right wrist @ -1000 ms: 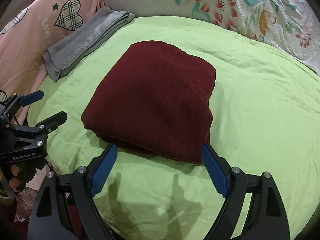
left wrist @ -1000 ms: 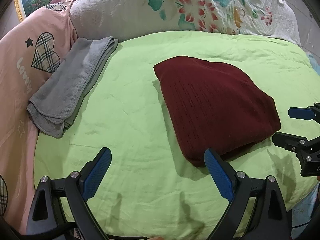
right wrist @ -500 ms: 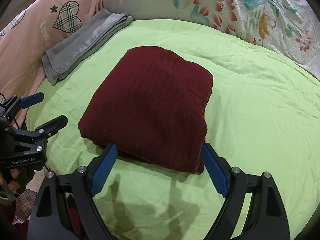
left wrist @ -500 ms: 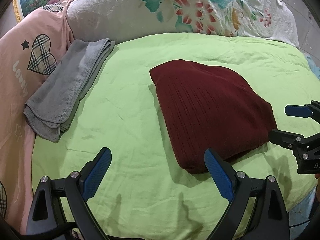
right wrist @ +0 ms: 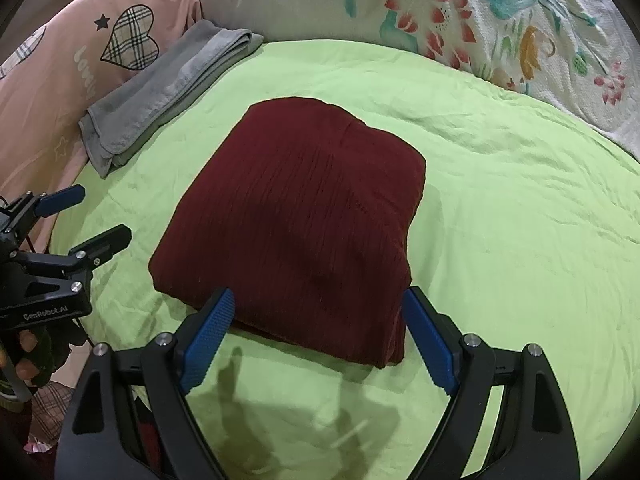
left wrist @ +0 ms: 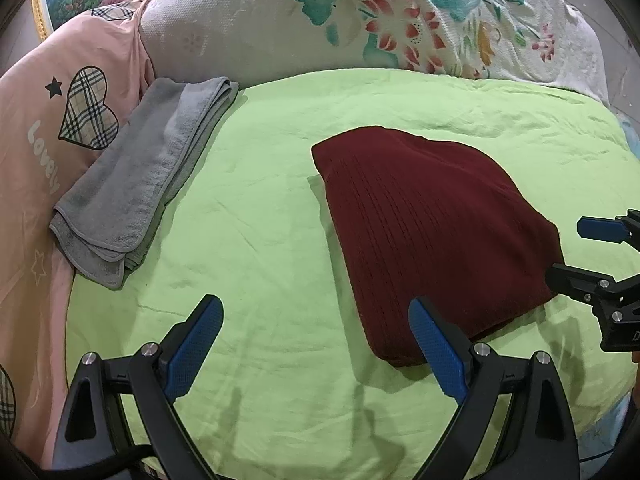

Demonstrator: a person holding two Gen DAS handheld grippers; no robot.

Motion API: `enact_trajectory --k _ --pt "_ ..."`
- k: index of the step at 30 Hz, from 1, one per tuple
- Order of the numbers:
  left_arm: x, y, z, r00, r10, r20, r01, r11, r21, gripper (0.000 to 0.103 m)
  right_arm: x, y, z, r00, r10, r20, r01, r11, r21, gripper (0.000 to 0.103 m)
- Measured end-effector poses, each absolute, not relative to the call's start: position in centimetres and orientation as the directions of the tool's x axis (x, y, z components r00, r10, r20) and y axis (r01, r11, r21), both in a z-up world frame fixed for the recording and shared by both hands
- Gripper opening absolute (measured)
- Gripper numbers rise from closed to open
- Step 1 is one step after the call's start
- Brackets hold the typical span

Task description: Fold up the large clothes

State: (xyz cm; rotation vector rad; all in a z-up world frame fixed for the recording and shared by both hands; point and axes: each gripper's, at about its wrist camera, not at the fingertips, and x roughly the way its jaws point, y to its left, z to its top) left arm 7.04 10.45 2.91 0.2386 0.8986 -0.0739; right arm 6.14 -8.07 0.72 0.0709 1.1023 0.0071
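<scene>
A dark red knit garment point(left wrist: 432, 232) point(right wrist: 300, 216) lies folded into a thick rectangle on the light green bed sheet point(left wrist: 260, 220) point(right wrist: 500, 220). My right gripper point(right wrist: 318, 296) is open, its blue pads standing either side of the garment's near edge without pressing on it; the left wrist view shows it point(left wrist: 566, 248) at the garment's right corner. My left gripper point(left wrist: 314, 312) is open over bare sheet, its right finger close to the garment's near left corner. In the right wrist view it point(right wrist: 104, 212) hangs open left of the garment, held by a hand.
A folded grey towel point(left wrist: 140, 184) point(right wrist: 168, 88) lies at the sheet's far left edge. A pink cover with a plaid heart point(left wrist: 40, 120) runs along the left. A white floral quilt point(left wrist: 360, 20) is bunched across the back. Green sheet lies right of the garment.
Both grippers have crept a little nearer the garment, so its near edge now sits between the right gripper's pads. Jaw openings look the same. The garment has not moved.
</scene>
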Motion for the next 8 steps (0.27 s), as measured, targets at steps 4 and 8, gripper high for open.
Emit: enact_trajectory --k 4,8 --pt "7.22 10.6 3.19 0.627 0.044 -0.778 0.152 0.972 0.178 0.095 6.34 -8.22 0.99 0.458 0.04 -0.888 0.028 0.998 0.059 0.086" --pt "7.2 10.67 3.41 0.633 0.037 -0.773 0.151 0.974 0.17 0.095 6.43 -8.47 0.94 0.461 0.044 -0.887 0.03 0.997 0.065 0.086"
